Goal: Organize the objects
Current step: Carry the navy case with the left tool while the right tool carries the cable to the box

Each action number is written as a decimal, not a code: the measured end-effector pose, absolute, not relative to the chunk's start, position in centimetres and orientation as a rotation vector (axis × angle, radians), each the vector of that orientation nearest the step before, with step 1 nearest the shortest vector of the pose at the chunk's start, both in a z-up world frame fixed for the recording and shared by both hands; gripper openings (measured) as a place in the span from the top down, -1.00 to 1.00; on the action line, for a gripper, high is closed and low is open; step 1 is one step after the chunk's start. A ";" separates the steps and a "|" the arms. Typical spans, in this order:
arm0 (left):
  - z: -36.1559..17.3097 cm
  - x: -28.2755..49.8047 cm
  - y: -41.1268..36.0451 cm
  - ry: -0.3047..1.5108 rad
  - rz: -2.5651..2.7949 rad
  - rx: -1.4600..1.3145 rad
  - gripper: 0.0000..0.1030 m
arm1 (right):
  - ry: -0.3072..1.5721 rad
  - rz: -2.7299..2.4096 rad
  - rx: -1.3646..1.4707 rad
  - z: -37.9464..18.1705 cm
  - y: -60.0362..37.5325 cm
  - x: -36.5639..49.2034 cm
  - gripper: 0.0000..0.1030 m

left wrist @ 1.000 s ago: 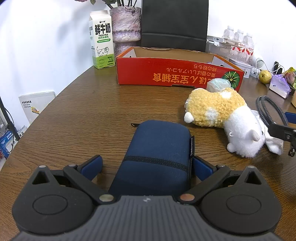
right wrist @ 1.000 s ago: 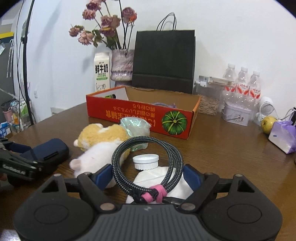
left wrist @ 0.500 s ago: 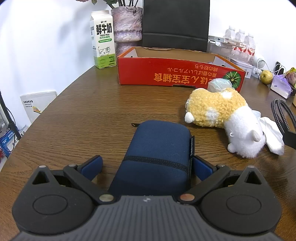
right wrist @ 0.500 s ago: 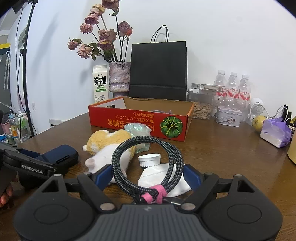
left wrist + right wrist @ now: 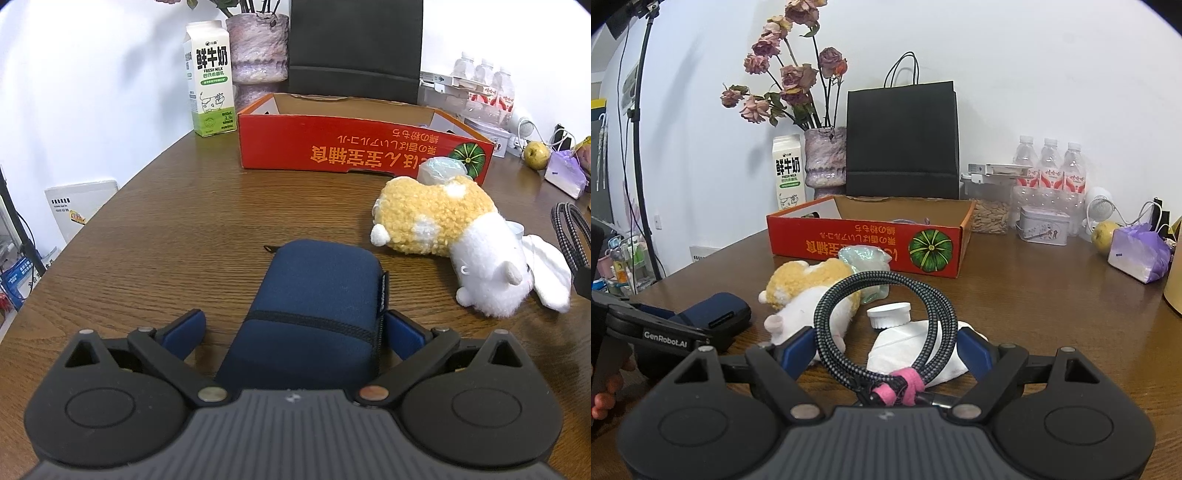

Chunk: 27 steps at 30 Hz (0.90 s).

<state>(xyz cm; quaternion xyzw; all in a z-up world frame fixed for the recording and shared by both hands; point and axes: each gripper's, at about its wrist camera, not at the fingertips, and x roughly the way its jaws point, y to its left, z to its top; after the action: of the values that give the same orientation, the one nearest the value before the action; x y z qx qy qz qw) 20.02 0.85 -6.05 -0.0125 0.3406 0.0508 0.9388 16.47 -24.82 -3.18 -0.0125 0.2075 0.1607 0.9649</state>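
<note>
My left gripper [image 5: 295,328] straddles a navy blue zip pouch [image 5: 317,295] that lies on the wooden table; the right pad touches it, the left pad stands off with a gap. My right gripper [image 5: 886,347] is shut on a coiled braided cable [image 5: 886,325] with a pink tie, held above the table. The red cardboard box [image 5: 362,151] stands open at the back. A yellow-and-white plush toy [image 5: 443,236] lies in front of the box.
A white tissue [image 5: 908,343], a white lid [image 5: 888,314] and a clear wrapped packet [image 5: 864,262] lie near the plush. Milk carton [image 5: 210,77], vase [image 5: 825,158], black bag [image 5: 903,140], water bottles [image 5: 1049,166], tin [image 5: 1043,230], pear and purple bag [image 5: 1137,251] line the back.
The right gripper has risen with the cable and drawn right, nearly leaving the left wrist view. The left gripper has edged slightly forward over the pouch.
</note>
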 end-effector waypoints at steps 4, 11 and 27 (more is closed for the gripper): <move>-6.0 20.0 0.9 0.696 0.114 -0.029 -1.00 | 0.423 0.324 -0.025 -3.2 -24.8 16.5 -0.60; -6.0 19.9 0.9 0.695 0.121 -0.032 -1.00 | 0.426 0.324 -0.027 -3.3 -24.8 16.4 -0.60; -5.2 19.4 0.4 0.648 0.053 -0.007 -0.32 | 0.426 0.327 -0.022 -2.9 -24.5 15.7 -0.60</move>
<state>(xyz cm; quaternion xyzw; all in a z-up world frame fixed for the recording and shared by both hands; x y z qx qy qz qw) 19.39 0.43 -5.20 -0.0036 0.3182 0.0259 0.9477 15.70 -24.52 -2.92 -0.0110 0.2103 0.1614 0.9642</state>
